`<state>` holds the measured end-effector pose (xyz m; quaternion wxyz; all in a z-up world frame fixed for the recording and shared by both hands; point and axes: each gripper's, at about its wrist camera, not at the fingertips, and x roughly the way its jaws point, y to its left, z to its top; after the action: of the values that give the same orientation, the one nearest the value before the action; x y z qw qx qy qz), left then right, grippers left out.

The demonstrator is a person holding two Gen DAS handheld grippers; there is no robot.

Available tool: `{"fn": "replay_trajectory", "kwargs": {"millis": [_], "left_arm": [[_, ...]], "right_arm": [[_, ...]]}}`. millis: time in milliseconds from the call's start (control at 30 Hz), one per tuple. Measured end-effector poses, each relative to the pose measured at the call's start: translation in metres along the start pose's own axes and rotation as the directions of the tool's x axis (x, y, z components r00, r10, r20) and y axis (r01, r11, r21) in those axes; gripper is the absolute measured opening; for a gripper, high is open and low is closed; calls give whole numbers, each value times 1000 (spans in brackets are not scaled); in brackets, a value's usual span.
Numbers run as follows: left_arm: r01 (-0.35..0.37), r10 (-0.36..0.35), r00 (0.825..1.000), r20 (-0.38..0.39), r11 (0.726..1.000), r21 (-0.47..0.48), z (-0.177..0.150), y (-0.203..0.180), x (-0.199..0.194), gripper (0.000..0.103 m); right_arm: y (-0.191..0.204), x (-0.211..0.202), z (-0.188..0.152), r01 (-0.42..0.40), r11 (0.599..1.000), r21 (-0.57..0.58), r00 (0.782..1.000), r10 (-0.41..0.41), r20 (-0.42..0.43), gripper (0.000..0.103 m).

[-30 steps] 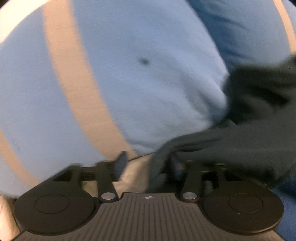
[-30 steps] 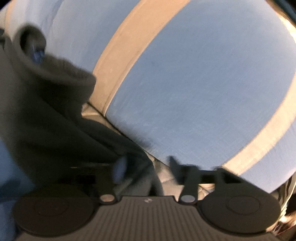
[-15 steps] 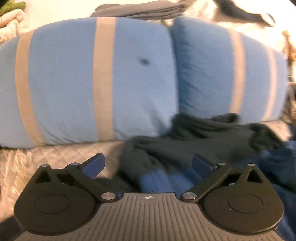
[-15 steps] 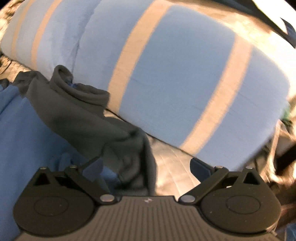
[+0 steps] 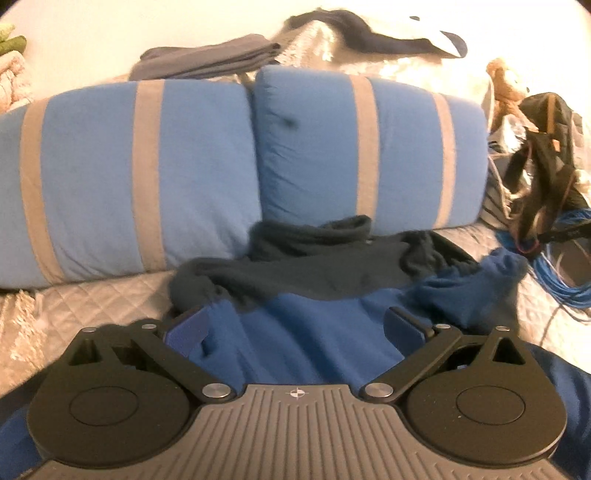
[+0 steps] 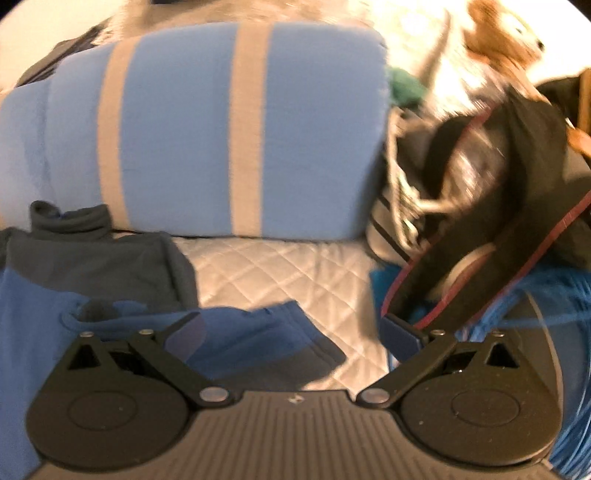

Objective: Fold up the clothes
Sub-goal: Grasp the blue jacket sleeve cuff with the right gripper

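Observation:
A blue fleece garment with dark grey shoulders and collar (image 5: 306,332) lies on the quilted bed, its collar end against the striped pillows. My left gripper (image 5: 295,325) is open and empty, above the blue body of the garment. In the right wrist view the garment (image 6: 92,266) lies at the left with a blue sleeve cuff (image 6: 258,328) spread toward the middle. My right gripper (image 6: 291,332) is open and empty, above that cuff and the quilt.
Two blue pillows with tan stripes (image 5: 147,166) stand behind the garment. Folded grey clothes (image 5: 207,59) lie beyond them. At the right are a black bag with straps (image 6: 498,206), a coil of blue cord (image 5: 565,266) and a plush toy (image 6: 498,33). The quilt (image 6: 280,273) is pale grey.
Both grippers let go of the dark shoulder fabric, opened wide and drew back from the pillows. The garment now lies flat on the bed.

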<state>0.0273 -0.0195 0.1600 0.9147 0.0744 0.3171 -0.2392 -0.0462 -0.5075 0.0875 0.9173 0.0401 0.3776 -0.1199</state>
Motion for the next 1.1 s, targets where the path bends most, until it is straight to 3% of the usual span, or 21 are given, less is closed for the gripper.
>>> {"fn": "replay_trajectory", "kwargs": {"millis": [167, 267, 433, 633, 733, 867, 1100], "left_arm": [[25, -25, 999, -31, 1000, -6, -18, -15, 12, 103], [56, -59, 997, -53, 997, -53, -27, -16, 21, 103], [83, -88, 995, -44, 991, -105, -42, -18, 32, 103], [101, -105, 994, -37, 989, -106, -56, -22, 40, 103], [95, -99, 995, -25, 988, -118, -62, -21, 42, 103], [93, -96, 995, -21, 986, -135, -71, -19, 45, 103], [104, -109, 994, -22, 982, -160, -80, -16, 49, 103]], "right_arm": [[-19, 13, -7, -31, 988, 153, 999, 34, -17, 103], [-22, 23, -4, -92, 967, 237, 995, 98, -12, 101], [-21, 46, 4, -179, 914, 365, 980, 198, -16, 86], [-12, 78, 8, -213, 875, 435, 966, 256, -42, 79], [-8, 95, 8, -196, 864, 463, 962, 262, -81, 78], [-4, 114, 5, -116, 869, 482, 967, 209, -144, 77], [-14, 133, -6, 4, 795, 607, 971, 142, -192, 65]]}}
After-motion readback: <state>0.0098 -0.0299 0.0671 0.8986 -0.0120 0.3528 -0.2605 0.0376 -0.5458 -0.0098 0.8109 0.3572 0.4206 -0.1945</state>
